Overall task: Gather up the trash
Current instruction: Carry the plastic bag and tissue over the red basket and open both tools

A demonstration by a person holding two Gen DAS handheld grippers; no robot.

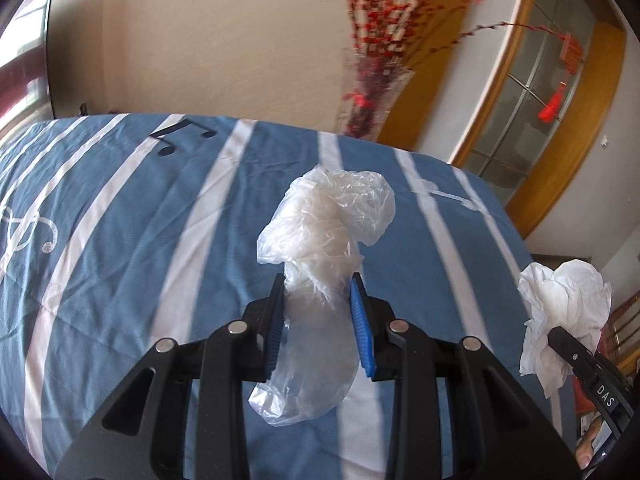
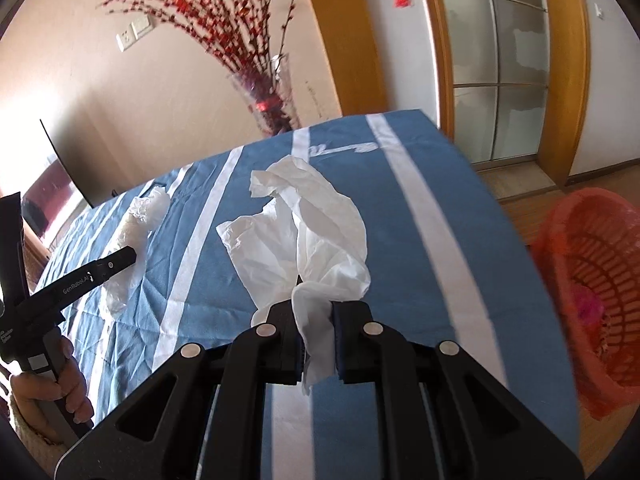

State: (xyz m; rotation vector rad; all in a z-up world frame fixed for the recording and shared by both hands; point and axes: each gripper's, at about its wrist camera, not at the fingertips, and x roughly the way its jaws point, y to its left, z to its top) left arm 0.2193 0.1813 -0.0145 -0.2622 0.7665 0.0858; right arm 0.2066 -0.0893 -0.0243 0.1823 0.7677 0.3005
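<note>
My left gripper [image 1: 319, 292] is shut on a crumpled clear plastic bag [image 1: 332, 216] and holds it above the blue striped cloth. The bag also shows at the left of the right wrist view [image 2: 140, 216], with the left gripper [image 2: 120, 258] beside it. My right gripper [image 2: 314, 312] is shut on a crumpled white tissue [image 2: 312, 224] and holds it above the cloth. The tissue also shows at the right edge of the left wrist view [image 1: 568, 296], with the right gripper [image 1: 560, 338] pinching it.
A blue cloth with white stripes [image 2: 420, 220] covers the table. An orange plastic basket [image 2: 592, 292] stands on the floor to the right of the table. A glass vase of red branches [image 2: 268, 96] stands behind the table. A wooden-framed glass door [image 2: 496, 60] is at the back right.
</note>
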